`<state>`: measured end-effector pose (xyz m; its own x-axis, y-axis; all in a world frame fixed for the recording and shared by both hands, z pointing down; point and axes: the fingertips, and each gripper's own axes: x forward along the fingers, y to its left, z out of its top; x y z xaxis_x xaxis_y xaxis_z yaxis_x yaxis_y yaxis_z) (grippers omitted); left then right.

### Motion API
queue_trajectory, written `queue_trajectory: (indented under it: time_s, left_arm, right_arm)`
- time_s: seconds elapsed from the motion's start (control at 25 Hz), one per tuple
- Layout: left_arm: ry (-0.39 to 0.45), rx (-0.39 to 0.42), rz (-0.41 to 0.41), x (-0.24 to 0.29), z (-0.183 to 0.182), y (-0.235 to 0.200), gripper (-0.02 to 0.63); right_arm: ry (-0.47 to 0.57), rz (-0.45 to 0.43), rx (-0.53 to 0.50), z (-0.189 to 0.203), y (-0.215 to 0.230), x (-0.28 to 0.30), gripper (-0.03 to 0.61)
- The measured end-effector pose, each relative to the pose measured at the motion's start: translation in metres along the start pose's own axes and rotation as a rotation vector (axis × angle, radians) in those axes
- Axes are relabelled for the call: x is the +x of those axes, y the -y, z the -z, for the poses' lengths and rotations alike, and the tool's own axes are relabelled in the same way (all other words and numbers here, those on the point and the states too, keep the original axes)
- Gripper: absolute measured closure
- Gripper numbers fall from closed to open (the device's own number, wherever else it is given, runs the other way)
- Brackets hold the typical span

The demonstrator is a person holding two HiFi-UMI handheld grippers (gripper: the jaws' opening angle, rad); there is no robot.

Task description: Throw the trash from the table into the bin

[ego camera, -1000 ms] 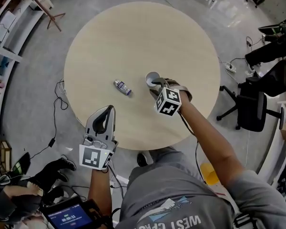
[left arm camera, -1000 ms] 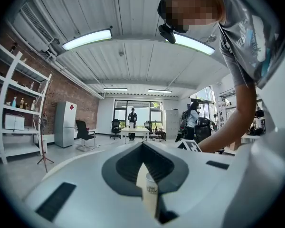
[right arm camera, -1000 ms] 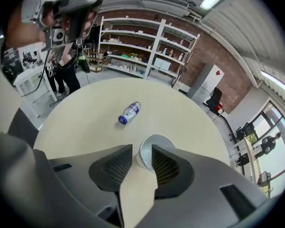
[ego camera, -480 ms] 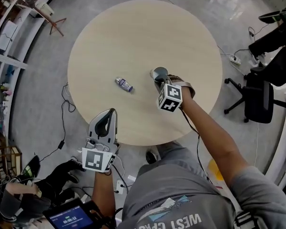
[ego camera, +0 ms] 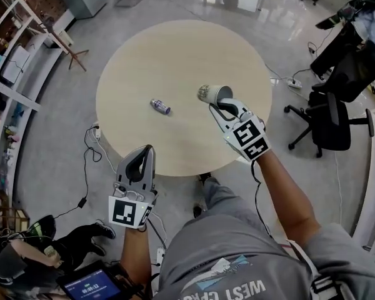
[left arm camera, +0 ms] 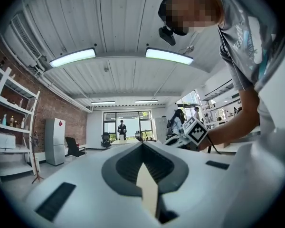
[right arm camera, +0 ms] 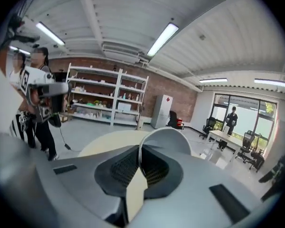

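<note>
A white paper cup (ego camera: 212, 94) hangs tipped on its side above the round wooden table (ego camera: 175, 49), with my right gripper (ego camera: 220, 107) shut on its rim. The right gripper view shows the cup's wall (right arm camera: 167, 137) rising just beyond that gripper's closed tips (right arm camera: 140, 156). A small purple bottle (ego camera: 160, 106) lies on the table, left of the cup. My left gripper (ego camera: 147, 150) hovers at the table's near edge, jaws together and empty; in its own view the left gripper (left arm camera: 142, 146) points level across the room.
Black office chairs (ego camera: 335, 125) stand right of the table. Shelving (ego camera: 12, 61) lines the left wall. Cables (ego camera: 87, 167) trail over the floor near the table's left side. A person with a tablet (ego camera: 87, 287) crouches at the lower left.
The right gripper has lifted the cup off the table and rolled, so the cup now lies sideways in the air. The left gripper has shifted a little along the table's near edge.
</note>
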<state>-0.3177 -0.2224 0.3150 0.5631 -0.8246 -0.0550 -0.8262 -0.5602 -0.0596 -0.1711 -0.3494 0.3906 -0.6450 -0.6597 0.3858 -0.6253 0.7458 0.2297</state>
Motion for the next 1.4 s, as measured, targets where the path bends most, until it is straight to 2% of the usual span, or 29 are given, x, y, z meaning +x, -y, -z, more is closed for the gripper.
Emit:
queue_trajectory:
  time_s: [0.24, 0.36, 0.52, 0.68, 0.76, 0.88, 1.0, 1.08, 1.24, 1.4]
  left_arm:
    - [0.058, 0.031, 0.136, -0.012, -0.013, 0.085, 0.571]
    - [0.082, 0.032, 0.224, -0.007, -0.022, 0.111, 0.571]
    - [0.099, 0.014, 0.331, 0.019, -0.033, 0.158, 0.571]
    - [0.105, -0.004, 0.444, 0.046, -0.048, 0.225, 0.571]
    - [0.096, -0.013, 0.520, 0.070, -0.042, 0.272, 0.571]
    - [0.084, -0.035, 0.636, 0.110, -0.024, 0.353, 0.571]
    - [0.103, -0.077, 0.728, 0.141, -0.019, 0.439, 0.571]
    - [0.085, -0.074, 0.792, 0.152, -0.015, 0.497, 0.571]
    - [0.027, -0.069, 0.957, 0.158, 0.004, 0.611, 0.571]
    - [0.003, -0.060, 1.108, 0.154, 0.037, 0.717, 0.571]
  right_arm:
    - [0.165, 0.105, 0.062, -0.010, -0.019, -0.130, 0.560]
    - [0.199, 0.179, 0.068, -0.013, -0.025, -0.180, 0.560]
    - [0.221, 0.290, 0.085, -0.004, -0.012, -0.256, 0.560]
    - [0.254, 0.403, 0.046, 0.012, 0.008, -0.343, 0.560]
    - [0.238, 0.483, 0.077, 0.044, 0.022, -0.393, 0.560]
    - [0.169, 0.596, 0.144, 0.114, 0.038, -0.465, 0.560]
    - [0.095, 0.668, 0.167, 0.177, 0.049, -0.536, 0.560]
    - [0.069, 0.723, 0.190, 0.212, 0.050, -0.587, 0.560]
    - [0.030, 0.877, 0.274, 0.283, 0.028, -0.683, 0.560]
    - [-0.060, 1.004, 0.413, 0.380, -0.008, -0.757, 0.560]
